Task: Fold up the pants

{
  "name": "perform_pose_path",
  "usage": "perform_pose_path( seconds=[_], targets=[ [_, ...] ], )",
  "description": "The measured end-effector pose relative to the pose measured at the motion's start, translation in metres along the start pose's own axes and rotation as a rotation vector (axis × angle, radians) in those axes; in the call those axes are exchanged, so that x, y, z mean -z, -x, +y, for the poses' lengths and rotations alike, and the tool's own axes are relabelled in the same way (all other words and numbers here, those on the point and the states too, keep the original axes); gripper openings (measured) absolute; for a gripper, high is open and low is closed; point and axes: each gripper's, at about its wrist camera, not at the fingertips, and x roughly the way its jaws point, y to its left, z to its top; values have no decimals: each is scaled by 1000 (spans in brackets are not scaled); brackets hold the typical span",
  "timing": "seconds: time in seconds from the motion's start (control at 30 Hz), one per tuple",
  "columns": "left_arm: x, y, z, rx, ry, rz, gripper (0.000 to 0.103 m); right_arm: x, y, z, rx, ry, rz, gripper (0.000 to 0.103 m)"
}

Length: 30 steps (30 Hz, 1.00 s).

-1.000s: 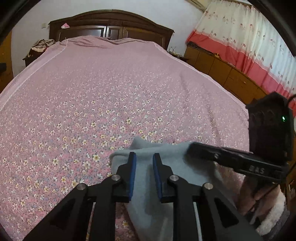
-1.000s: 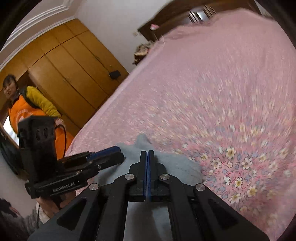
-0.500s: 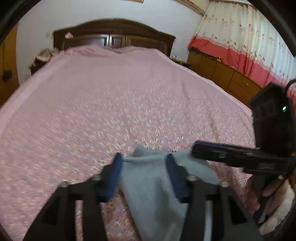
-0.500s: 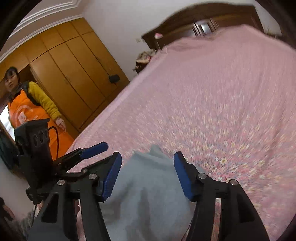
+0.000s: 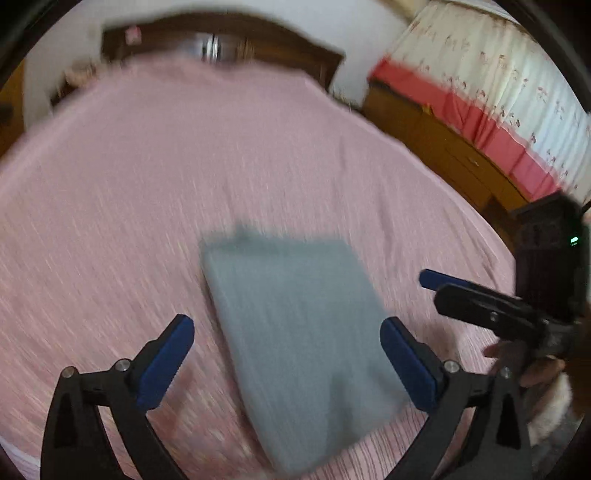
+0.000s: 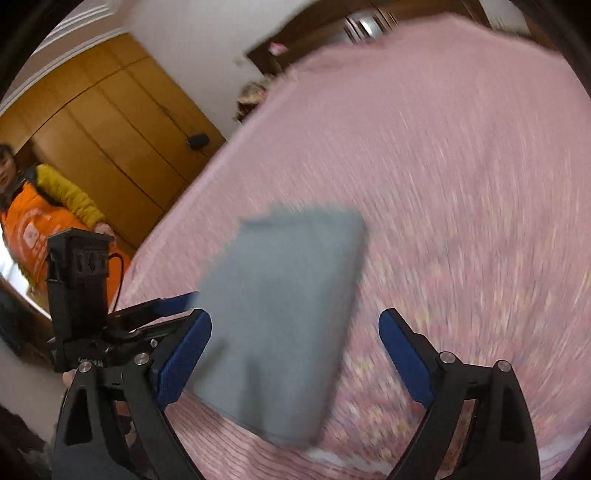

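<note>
The grey pants [image 5: 303,332] lie folded into a flat rectangle on the pink bedspread [image 5: 184,155]; they also show in the right wrist view [image 6: 284,310]. My left gripper [image 5: 288,354] is wide open above the near part of the pants, holding nothing. My right gripper [image 6: 295,354] is wide open too, over the same fold, and shows at the right of the left wrist view [image 5: 461,291]. The left gripper shows at the left of the right wrist view [image 6: 162,306]. Both views are motion-blurred.
A dark wooden headboard [image 5: 221,33] stands at the far end of the bed. A wooden cabinet and red-and-white curtain [image 5: 498,110] run along the right. A wooden wardrobe [image 6: 110,122] and a person in orange [image 6: 33,218] are at the left.
Both grippers opened, let go of the pants, and pulled back and up. The pants now lie flat on the bed as a folded rectangle.
</note>
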Motion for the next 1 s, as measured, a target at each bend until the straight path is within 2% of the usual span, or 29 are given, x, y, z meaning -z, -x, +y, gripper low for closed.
perform_pose_path(
  seconds=[0.07,0.13,0.23,0.33,0.37,0.4,0.43,0.47,0.5,0.53,0.6,0.77,0.87,1.0],
  targets=[
    [12,-22,11,43,37,81,89,9,-12,-14,-35,-42,18,94],
    [21,-39,20,52,67,116,87,8,-15,-19,-77,-29,-17,94],
    [18,-41,32,130,111,62,87,-9,-24,-23,-161,-22,-51,94],
    [0,-48,38,206,131,42,86,-27,-44,-26,-182,-38,-40,91],
    [-5,-53,40,216,129,38,83,-33,-54,-28,-184,-54,-16,89],
    [-8,-56,41,212,127,38,73,-36,-58,-28,-176,-60,0,81],
    [-7,-60,40,201,127,44,70,-38,-60,-27,-171,-62,6,68],
    [-8,-64,39,202,129,52,69,-39,-60,-28,-151,-63,12,60],
    [-8,-64,38,204,130,50,66,-39,-59,-29,-130,-76,11,46],
    [-7,-60,37,197,127,44,63,-39,-56,-32,-131,-114,11,42],
    [-4,-51,32,158,137,33,52,-40,-49,-33,-140,-143,6,36],
    [-10,-27,-5,69,101,-3,44,-44,-20,-24,-137,-151,1,33],
    [-14,-13,-24,70,78,-5,43,-45,-3,-22,-134,-162,14,33],
    [-15,-2,-43,93,68,30,41,-46,12,-22,-113,-141,0,33]
  ],
)
